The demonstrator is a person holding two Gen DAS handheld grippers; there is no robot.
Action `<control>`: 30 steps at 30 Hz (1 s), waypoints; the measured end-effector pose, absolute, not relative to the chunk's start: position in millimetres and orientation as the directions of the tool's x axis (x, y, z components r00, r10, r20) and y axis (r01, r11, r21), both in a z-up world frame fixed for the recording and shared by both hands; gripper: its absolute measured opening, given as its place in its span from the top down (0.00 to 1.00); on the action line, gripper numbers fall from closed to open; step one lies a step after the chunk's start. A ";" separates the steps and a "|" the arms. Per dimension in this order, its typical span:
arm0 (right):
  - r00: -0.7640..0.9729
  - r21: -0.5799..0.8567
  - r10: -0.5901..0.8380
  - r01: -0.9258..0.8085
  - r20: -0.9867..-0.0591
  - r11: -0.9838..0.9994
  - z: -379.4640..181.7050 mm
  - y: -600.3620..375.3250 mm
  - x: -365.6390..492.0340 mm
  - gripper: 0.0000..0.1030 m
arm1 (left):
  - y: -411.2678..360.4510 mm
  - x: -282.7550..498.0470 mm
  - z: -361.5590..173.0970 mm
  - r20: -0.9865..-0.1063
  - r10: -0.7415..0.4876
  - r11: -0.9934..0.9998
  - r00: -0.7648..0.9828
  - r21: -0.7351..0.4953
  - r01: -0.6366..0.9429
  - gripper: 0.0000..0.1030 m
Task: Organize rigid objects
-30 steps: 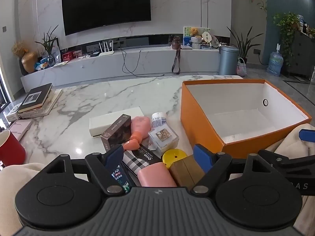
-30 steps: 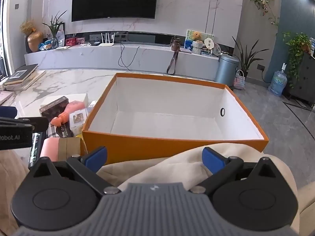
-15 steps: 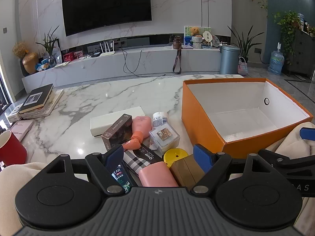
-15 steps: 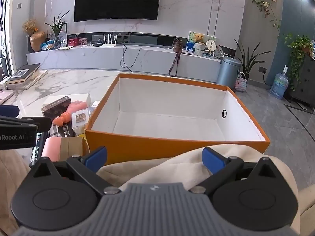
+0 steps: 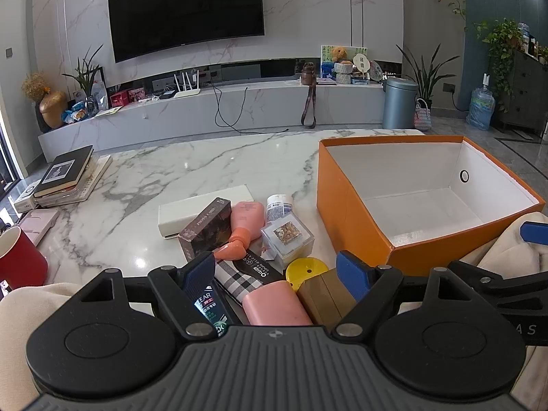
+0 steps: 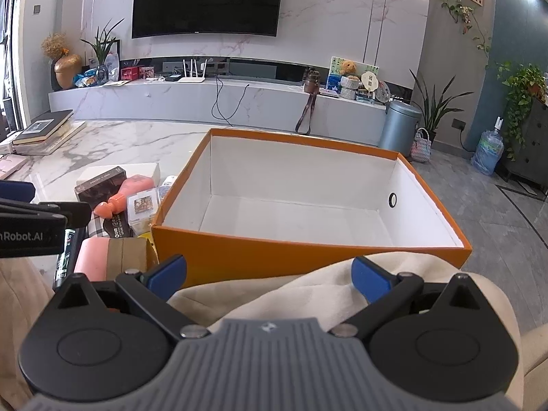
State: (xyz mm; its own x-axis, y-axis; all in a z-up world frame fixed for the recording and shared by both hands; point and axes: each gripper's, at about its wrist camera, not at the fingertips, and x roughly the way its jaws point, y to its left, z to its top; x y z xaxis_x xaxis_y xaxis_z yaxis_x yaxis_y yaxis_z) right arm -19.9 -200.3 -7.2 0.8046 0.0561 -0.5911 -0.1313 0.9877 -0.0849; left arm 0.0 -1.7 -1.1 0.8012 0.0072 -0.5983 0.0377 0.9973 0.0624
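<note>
Orange box lies lengthwise away from both hand-held grippers, left and right, each spread wide.

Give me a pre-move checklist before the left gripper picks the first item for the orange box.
1. Left gripper jaws open, nothing held: ok.
2. Right gripper jaws open, nothing held: ok.
3. Orange box open-topped, interior bare: ok.
4. Pink case and tan box sit between the left jaws: ok.
5. Target free of neighbours: not ok; the pile is packed tight, with the yellow disc against the tan box.
6. Beige cloth off the box's near wall: cannot tell.
</note>
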 end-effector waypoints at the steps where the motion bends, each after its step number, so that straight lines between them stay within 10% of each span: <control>1: 0.805 -0.086 0.056 -0.131 -0.590 0.988 -7.3 -200.1 -19.9 0.02 | -2.1 0.0 -1.3 -0.599 0.006 0.997 0.801 0.062 0.039 0.08; 30: 0.804 -0.089 0.056 -0.134 -0.592 0.987 -6.9 -200.2 -21.0 0.02 | -0.6 -0.8 -3.2 -0.614 -0.025 0.997 0.789 0.043 0.065 0.10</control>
State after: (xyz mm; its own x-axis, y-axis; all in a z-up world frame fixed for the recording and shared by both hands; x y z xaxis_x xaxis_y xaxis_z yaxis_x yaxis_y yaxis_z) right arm -21.0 -200.2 -6.9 0.8041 0.0557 -0.5919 -0.1338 0.9870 -0.0890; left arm -0.8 -0.6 -3.2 0.7889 -0.0245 -0.6141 0.0646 0.9970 0.0433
